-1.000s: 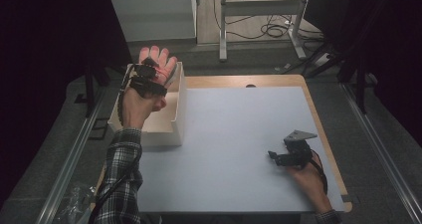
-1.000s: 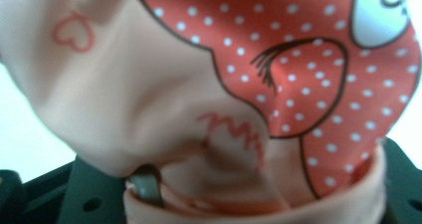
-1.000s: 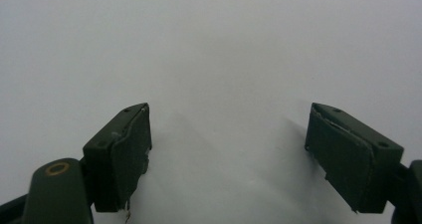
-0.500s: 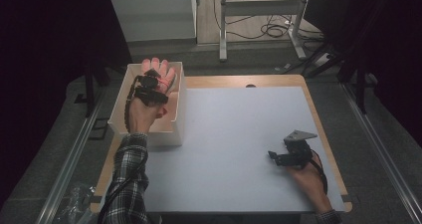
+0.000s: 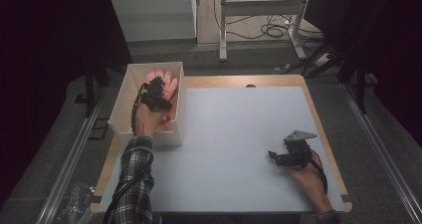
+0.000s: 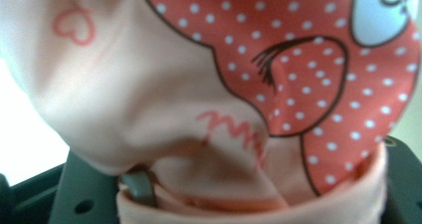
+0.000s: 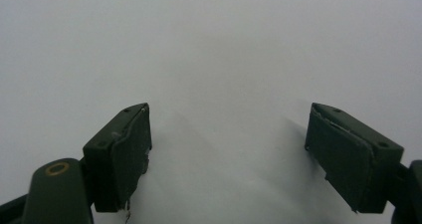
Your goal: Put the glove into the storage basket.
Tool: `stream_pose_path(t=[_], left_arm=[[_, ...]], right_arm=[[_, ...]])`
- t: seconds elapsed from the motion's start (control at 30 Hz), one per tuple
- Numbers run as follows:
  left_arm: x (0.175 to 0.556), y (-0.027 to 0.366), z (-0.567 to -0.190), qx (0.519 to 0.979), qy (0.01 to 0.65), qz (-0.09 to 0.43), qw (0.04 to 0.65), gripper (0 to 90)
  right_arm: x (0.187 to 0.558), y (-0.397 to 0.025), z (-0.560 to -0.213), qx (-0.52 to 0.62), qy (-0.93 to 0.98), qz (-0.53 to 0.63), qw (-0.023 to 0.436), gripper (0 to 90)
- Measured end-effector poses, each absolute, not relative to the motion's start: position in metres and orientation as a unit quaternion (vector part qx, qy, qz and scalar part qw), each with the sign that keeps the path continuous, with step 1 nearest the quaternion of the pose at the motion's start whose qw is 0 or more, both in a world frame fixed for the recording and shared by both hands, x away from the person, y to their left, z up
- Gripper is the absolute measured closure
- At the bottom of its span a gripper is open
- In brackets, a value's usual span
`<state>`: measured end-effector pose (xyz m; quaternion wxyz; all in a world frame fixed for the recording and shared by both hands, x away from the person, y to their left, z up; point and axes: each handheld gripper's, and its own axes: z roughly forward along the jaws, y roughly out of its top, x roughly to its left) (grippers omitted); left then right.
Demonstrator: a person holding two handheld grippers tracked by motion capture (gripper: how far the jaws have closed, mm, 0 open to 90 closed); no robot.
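Pink cloth point(image 6: 164, 99), dotted red patch, bunched inside the white box point(image 5: 175, 134), clamped in my left gripper point(image 5: 155, 92); my right gripper point(image 5: 278, 157) rests wide apart on the table point(image 5: 239, 129); risk: the thin fold slipping out when lifted.

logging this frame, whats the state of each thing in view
left tool: down in the box, shut on the pink cloth
pink cloth: bunched, inside the box
white box: open-topped, upright at the table's left edge
right tool: open, holding nothing, low over the white tabletop
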<state>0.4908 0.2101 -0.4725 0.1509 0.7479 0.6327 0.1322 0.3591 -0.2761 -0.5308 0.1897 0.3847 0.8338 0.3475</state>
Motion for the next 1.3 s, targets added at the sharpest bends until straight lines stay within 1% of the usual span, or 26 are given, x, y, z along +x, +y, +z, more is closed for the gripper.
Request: stream_pose_path(t=[0.27, 0.43, 0.57, 0.7, 0.73, 0.93, 1.3], left_arm=[[0.5, 0.204, -0.486, 0.751, 0.638, 0.108, 0.132, 31.3], [0.506, 0.198, -0.494, 0.753, 0.641, 0.099, 0.116, 27.9], [0.508, 0.198, -0.498, 0.751, 0.646, 0.089, 0.108, 20.4], [0.507, 0.2, -0.496, 0.746, 0.649, 0.081, 0.124, 11.5], [0.506, 0.2, -0.495, 0.745, 0.651, 0.085, 0.118, 9.6], [0.502, 0.204, -0.491, 0.744, 0.65, 0.086, 0.131, 3.5], [0.491, 0.205, -0.473, 0.752, 0.63, 0.112, 0.158, 4.0]], right_arm=[[0.359, -0.276, -0.531, 0.385, 0.834, 0.348, 0.19, 18.5], [0.359, -0.276, -0.531, 0.384, 0.834, 0.347, 0.19, 18.5], [0.359, -0.276, -0.531, 0.384, 0.834, 0.347, 0.19, 18.5], [0.359, -0.276, -0.531, 0.384, 0.834, 0.347, 0.19, 18.5], [0.359, -0.276, -0.531, 0.384, 0.834, 0.347, 0.19, 18.5], [0.359, -0.276, -0.531, 0.385, 0.834, 0.348, 0.19, 18.5], [0.359, -0.276, -0.531, 0.385, 0.834, 0.348, 0.189, 18.5]])
